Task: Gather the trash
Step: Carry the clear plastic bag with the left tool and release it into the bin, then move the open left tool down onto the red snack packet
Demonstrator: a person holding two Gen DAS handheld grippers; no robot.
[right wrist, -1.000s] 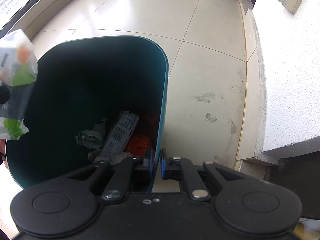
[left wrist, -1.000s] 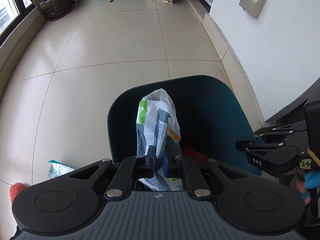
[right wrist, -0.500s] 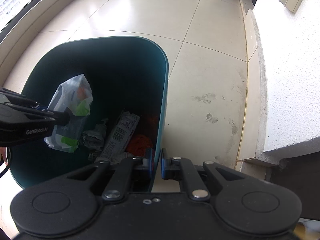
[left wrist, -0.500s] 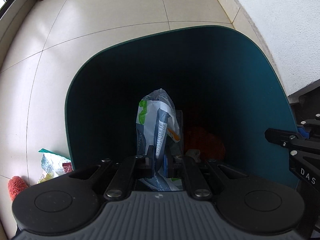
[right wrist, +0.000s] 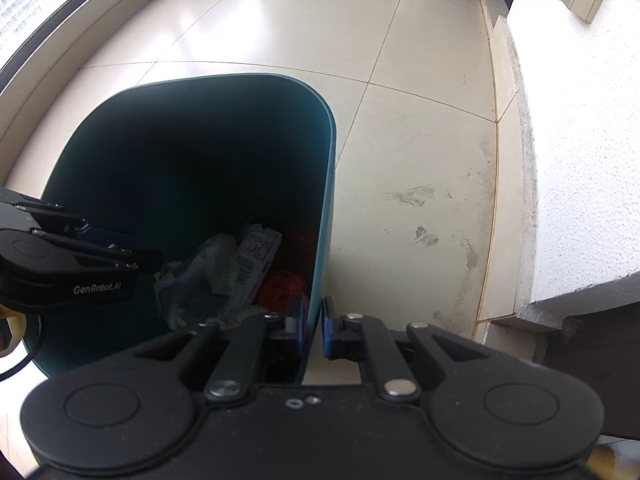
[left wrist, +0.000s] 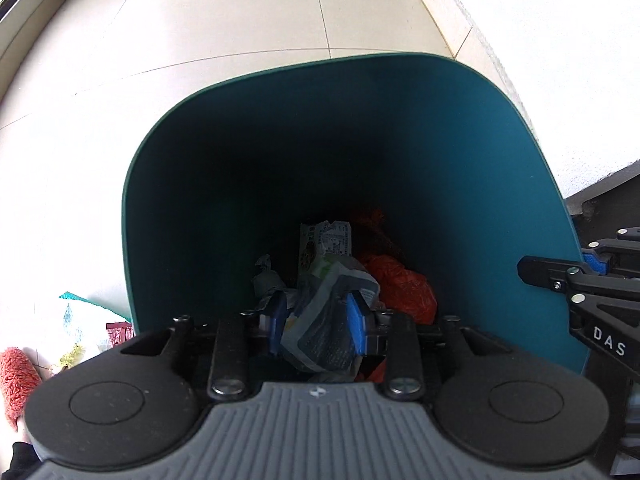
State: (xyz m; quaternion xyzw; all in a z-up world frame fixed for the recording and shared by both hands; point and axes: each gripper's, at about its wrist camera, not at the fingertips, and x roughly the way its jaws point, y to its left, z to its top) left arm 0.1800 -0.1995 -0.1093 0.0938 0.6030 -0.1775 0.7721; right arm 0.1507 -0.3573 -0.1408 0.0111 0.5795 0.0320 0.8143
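The left claw (left wrist: 316,316) hangs over the teal bin (left wrist: 460,128), its blue pads spread, the plastic wrapper (left wrist: 328,320) lying loose between them on the trash inside. The right claw (right wrist: 314,328) is pressed together on the bin's right wall. Another wrapper (left wrist: 86,320) lies on the floor left of the bin.

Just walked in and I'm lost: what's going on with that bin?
A person is collecting trash with two handheld grippers. The left gripper is inside the teal bin with its fingers spread apart, and a plastic wrapper lies loose between them on the other rubbish. The right gripper is clamped on the bin's wall. More litter lies on the floor beside the bin.
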